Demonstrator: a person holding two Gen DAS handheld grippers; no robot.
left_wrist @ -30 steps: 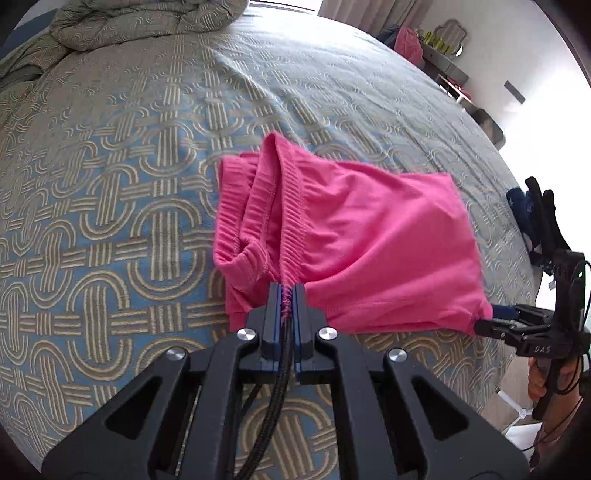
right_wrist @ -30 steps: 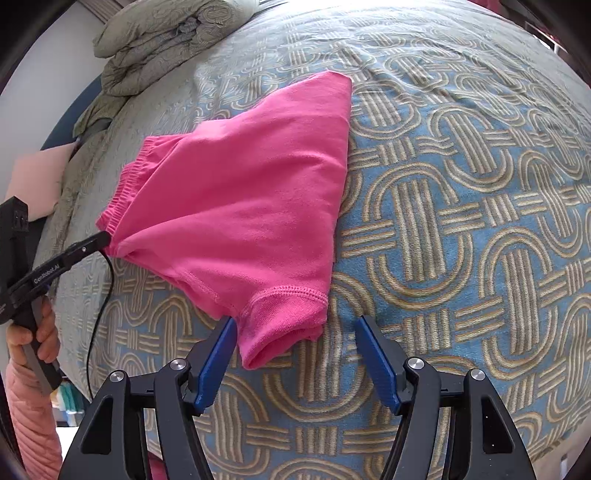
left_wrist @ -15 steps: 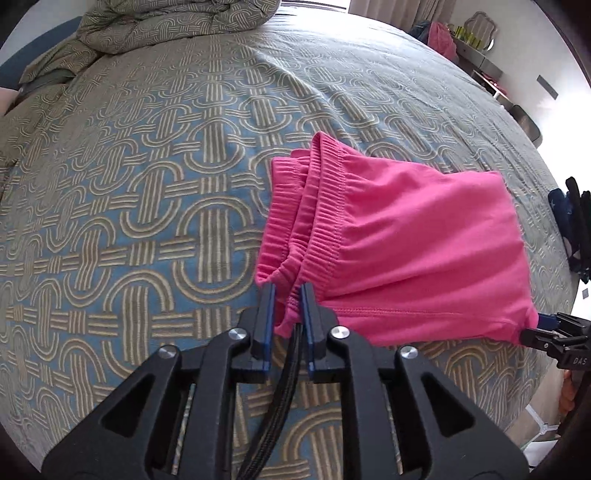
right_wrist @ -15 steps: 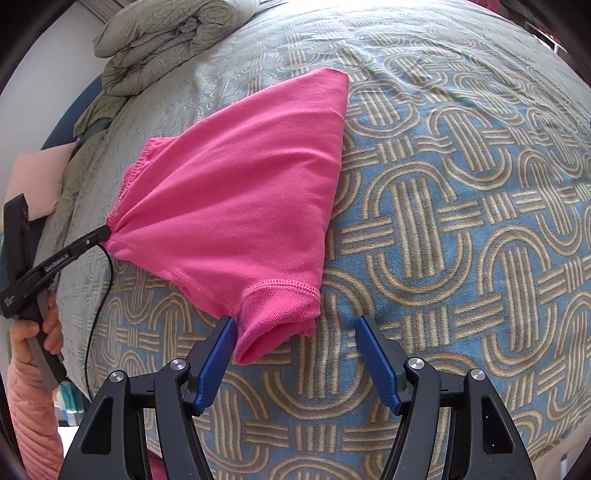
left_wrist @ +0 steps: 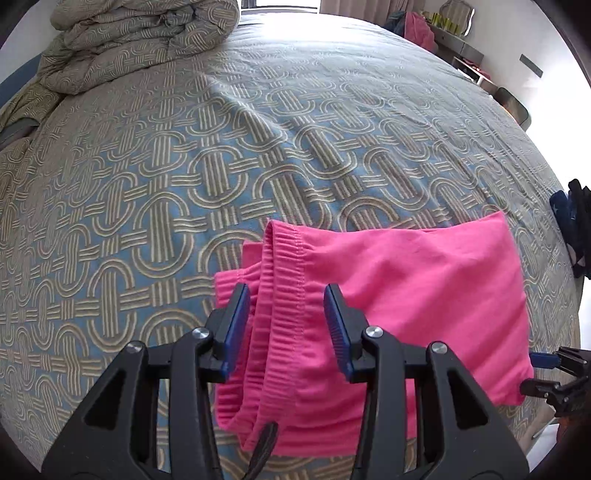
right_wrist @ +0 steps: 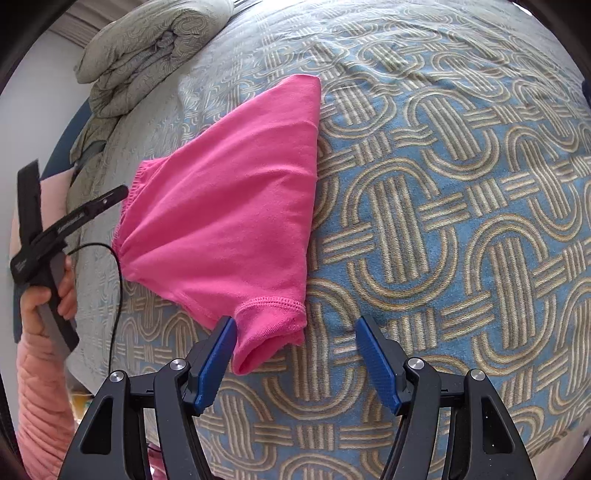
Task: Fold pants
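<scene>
The pink pants (left_wrist: 406,295) lie folded on the patterned bedspread (left_wrist: 184,184). My left gripper (left_wrist: 286,325) is open, its blue fingers standing either side of the bunched elastic waistband (left_wrist: 280,280) without gripping it. In the right wrist view the pants (right_wrist: 229,221) lie flat, the hemmed leg end (right_wrist: 269,325) nearest me. My right gripper (right_wrist: 295,362) is open, its left finger beside the leg end. The left gripper (right_wrist: 110,197) shows at the waistband side. The right gripper's tips (left_wrist: 550,373) show by the pants' near right corner.
A rumpled duvet (left_wrist: 129,44) is piled at the far end of the bed. Dark clothes (left_wrist: 576,229) hang off the bed's right edge. A shelf with pink items (left_wrist: 443,33) stands by the far wall. The bed edge runs just below the pants.
My left gripper has opened and let go of the waistband, which now rests on the bed. The pants have settled flat. My right gripper stays open in the same place.
</scene>
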